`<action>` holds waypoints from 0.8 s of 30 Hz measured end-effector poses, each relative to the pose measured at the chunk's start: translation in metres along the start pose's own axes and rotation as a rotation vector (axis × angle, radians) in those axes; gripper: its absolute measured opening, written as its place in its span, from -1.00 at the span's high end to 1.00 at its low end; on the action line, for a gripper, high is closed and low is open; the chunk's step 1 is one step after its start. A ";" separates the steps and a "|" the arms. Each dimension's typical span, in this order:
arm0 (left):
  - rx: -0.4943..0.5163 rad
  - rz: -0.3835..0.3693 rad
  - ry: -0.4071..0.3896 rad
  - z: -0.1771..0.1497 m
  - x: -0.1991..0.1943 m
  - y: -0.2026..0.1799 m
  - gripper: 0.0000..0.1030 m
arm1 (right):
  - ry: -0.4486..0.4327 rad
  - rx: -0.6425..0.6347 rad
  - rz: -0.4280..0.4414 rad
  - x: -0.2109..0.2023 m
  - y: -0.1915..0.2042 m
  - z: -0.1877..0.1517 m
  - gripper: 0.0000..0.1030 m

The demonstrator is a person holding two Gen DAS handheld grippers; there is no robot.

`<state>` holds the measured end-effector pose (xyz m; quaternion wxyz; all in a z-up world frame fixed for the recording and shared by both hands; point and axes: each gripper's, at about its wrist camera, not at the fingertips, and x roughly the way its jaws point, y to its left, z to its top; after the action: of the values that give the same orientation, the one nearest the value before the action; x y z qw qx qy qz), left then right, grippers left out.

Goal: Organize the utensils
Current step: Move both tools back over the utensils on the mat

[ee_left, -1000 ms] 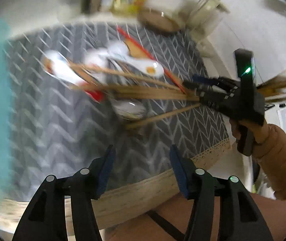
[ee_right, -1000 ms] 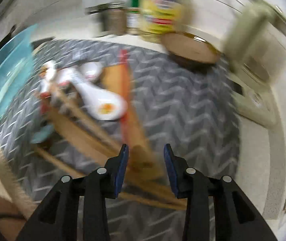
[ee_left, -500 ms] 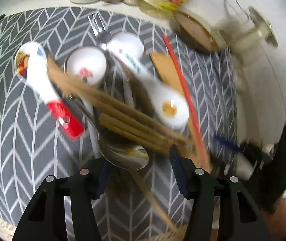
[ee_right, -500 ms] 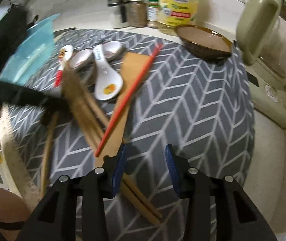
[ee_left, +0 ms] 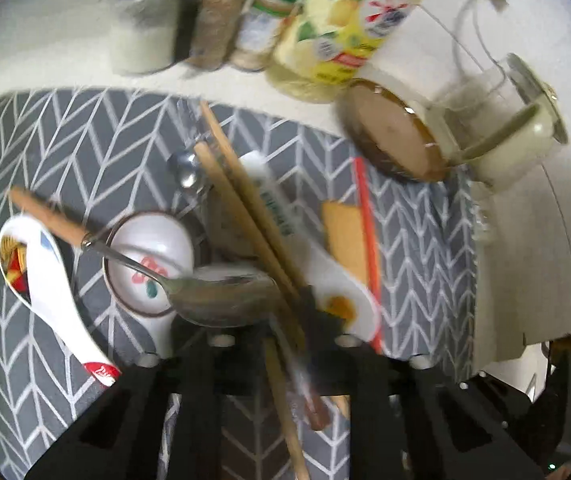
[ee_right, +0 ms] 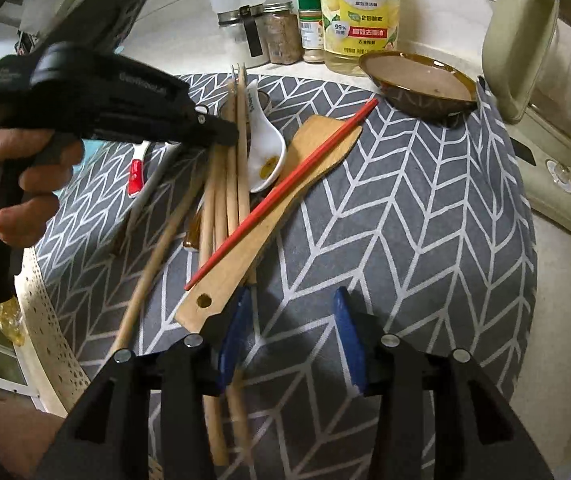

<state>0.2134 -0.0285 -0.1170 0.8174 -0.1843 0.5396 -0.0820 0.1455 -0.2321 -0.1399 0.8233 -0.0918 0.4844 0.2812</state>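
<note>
The left gripper (ee_left: 285,316) has just been closing and now pinches the bamboo chopsticks (ee_left: 245,208) near the middle of the pile; its jaws are nearly together around them. In the right wrist view the same gripper's tip (ee_right: 221,132) presses against the sticks from the left. The right gripper (ee_right: 289,336) has just been opening a little; its blue pads stand apart with nothing between them, just beside the spatula (ee_right: 285,200) handle. A red chopstick (ee_right: 281,196) lies across the spatula. White spoons (ee_left: 45,276) and a metal spoon (ee_left: 221,300) lie on the grey mat (ee_right: 405,240).
</note>
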 end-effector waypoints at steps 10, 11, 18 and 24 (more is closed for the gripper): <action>0.023 0.027 -0.018 0.004 -0.039 0.003 0.46 | -0.064 0.080 0.002 -0.013 -0.017 0.009 0.17; 0.025 0.030 0.004 -0.002 -0.042 0.003 -0.03 | -0.074 0.077 0.012 -0.016 -0.017 0.010 0.17; 0.101 0.038 0.136 -0.069 -0.040 -0.006 -0.20 | 0.037 -0.105 0.094 -0.012 0.014 -0.009 0.17; -0.007 -0.019 0.172 -0.089 -0.029 0.011 -0.19 | 0.032 -0.200 0.100 0.002 0.054 -0.016 0.05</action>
<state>0.1194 -0.0277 -0.1279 0.7665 -0.1847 0.6064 -0.1032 0.1049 -0.1938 -0.1429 0.7870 -0.1538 0.4710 0.3677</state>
